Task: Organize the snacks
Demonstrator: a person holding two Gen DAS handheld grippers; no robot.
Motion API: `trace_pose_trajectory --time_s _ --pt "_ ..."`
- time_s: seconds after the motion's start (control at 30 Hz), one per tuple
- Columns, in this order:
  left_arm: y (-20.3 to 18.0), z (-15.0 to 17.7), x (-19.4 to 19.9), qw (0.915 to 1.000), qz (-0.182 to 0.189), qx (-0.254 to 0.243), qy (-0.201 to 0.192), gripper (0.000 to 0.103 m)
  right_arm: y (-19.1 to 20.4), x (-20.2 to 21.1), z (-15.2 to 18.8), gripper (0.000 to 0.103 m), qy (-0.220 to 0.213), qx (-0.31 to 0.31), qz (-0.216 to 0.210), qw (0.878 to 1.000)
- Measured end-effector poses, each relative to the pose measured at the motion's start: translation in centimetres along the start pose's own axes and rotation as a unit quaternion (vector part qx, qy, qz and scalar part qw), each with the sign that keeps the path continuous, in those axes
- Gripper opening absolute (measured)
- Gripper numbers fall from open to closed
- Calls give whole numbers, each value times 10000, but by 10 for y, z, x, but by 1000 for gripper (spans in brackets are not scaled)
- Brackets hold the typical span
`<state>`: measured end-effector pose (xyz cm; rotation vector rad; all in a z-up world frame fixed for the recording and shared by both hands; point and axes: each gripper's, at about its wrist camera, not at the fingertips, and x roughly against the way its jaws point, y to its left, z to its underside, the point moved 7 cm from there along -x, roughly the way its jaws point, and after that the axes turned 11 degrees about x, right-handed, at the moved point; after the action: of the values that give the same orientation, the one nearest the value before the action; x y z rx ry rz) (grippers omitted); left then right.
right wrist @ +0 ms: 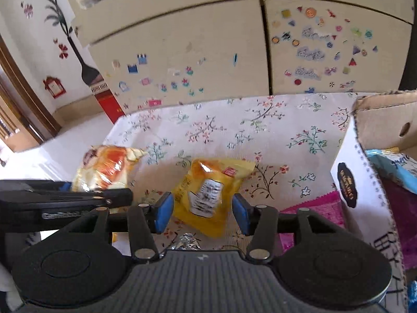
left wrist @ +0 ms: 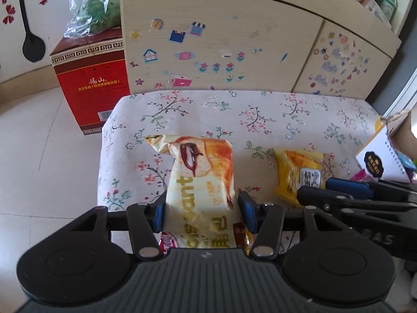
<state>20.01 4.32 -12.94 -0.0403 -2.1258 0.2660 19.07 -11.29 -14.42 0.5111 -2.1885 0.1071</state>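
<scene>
Two hand-held grippers: left [left wrist: 202,212] pinches glossy croissant packet [left wrist: 202,182]; right [right wrist: 202,212] spread around crinkly yellow packet [right wrist: 208,195].

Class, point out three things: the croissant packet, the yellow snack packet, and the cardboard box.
croissant packet [left wrist: 206,172], left wrist view, on the printed front above the left gripper's pads.
yellow snack packet [right wrist: 208,193], right wrist view, on its white label.
cardboard box [right wrist: 365,200], right wrist view, on its white outer wall.

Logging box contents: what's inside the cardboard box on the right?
The cardboard box shows a light blue packet and magenta packaging; anything beneath them is covered.
</scene>
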Motion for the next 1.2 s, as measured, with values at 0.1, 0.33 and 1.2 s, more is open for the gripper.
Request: trace_pose_trajectory --time_s 0.1,0.33,1.2 --pt "-1 2 1 10000 -16 -93 -5 54 1 -5 3 56 -14 144 85 9999" --pt "-3 1 3 9999 -54 -90 -50 54 -6 -4 -2 73 -80 -516 -213 9984" --pt "-1 -1 14 9990 -318 -178 -276 54 -8 -9 -6 22 60 -621 271 9977"
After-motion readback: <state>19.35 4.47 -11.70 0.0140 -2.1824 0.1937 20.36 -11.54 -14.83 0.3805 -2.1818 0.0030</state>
